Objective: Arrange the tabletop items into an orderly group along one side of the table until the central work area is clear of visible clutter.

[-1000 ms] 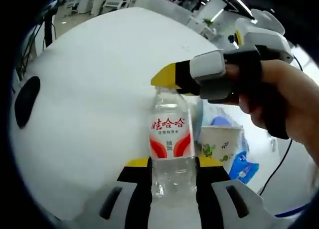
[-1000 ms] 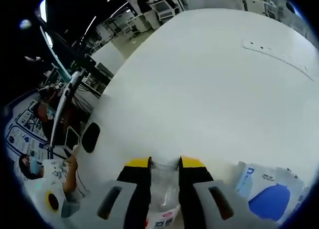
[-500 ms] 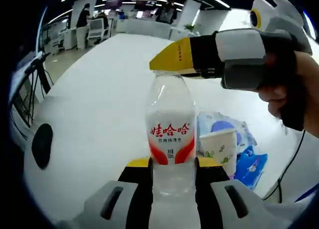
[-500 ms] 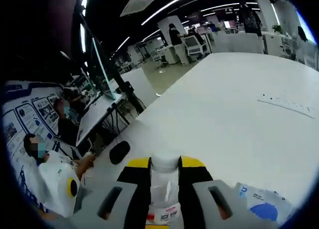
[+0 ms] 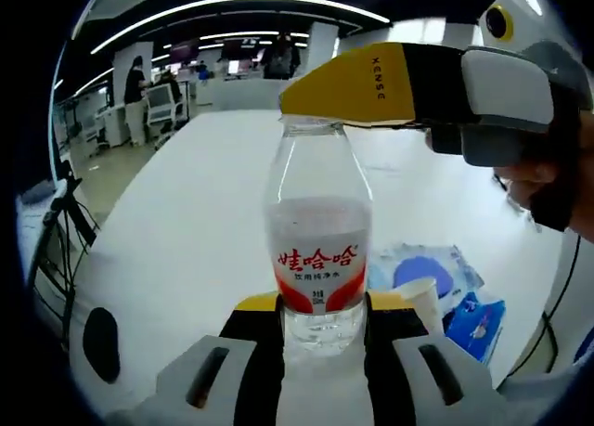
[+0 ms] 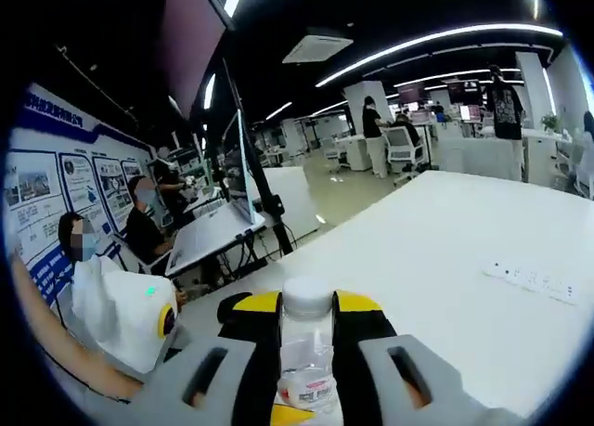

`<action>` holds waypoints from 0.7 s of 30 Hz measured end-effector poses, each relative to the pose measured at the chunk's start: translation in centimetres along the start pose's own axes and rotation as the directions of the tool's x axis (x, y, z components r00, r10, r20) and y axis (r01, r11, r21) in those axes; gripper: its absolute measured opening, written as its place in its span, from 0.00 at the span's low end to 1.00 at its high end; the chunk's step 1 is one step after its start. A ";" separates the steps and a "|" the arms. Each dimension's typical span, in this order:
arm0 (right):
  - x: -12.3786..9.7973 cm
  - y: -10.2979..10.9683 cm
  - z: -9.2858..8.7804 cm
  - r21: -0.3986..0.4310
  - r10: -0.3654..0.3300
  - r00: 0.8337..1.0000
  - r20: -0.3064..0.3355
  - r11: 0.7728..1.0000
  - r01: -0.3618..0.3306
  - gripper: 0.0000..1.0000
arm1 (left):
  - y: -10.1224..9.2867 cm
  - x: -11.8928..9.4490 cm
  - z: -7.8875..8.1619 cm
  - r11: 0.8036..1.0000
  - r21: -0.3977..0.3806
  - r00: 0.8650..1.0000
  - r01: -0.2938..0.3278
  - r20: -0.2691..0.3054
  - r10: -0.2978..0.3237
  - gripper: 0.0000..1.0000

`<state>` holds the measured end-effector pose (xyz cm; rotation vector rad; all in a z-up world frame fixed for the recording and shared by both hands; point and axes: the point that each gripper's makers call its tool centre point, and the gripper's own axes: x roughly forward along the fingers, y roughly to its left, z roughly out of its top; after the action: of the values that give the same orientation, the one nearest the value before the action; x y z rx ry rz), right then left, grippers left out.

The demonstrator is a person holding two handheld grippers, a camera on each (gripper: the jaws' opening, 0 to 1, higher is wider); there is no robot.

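Note:
A clear water bottle point(image 5: 318, 250) with a red and white label stands upright between the yellow-tipped jaws of my left gripper point(image 5: 320, 307), which is shut on its lower body. My right gripper reaches in from the right, held by a hand. One of its yellow fingers point(image 5: 362, 83) lies against the bottle's top. In the right gripper view, the bottle's white cap and neck point(image 6: 306, 305) sit pinched between the jaws of my right gripper point(image 6: 307, 307). The white table point(image 5: 186, 222) spreads out behind.
A paper cup point(image 5: 428, 299), a white and blue packet point(image 5: 422, 266) and a blue pack point(image 5: 475, 320) lie on the table to the right of the bottle. A black oval thing point(image 5: 100, 342) sits near the left edge. A white power strip point(image 6: 534, 282) lies farther off. People sit at desks to the left.
Both views have tilted upward, so the room's far end now shows above the table. The bottle stays held at both ends. The cup and packets sit lower in the left gripper view.

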<state>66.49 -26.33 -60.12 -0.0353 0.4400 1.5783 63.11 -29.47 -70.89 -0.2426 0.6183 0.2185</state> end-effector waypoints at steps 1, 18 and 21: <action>-0.1 -0.3 0.4 0.002 -0.008 1.000 0.006 1.000 0.008 0.15 | 0.2 0.2 0.4 1.000 0.010 1.000 -0.003 0.002 0.003 0.28; 2.1 -2.4 2.5 -0.100 0.063 0.996 0.062 0.993 -0.057 0.16 | 2.6 4.3 4.2 0.999 0.034 0.999 -0.032 0.039 0.031 0.28; 2.6 -2.9 2.6 -0.104 0.067 0.995 0.072 0.993 -0.059 0.16 | 3.1 5.0 4.5 0.998 0.037 0.999 -0.040 0.037 0.039 0.28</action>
<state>69.74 -23.10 -59.26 -0.0403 0.3034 1.6575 68.62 -24.61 -70.82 -0.1896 0.5916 0.2487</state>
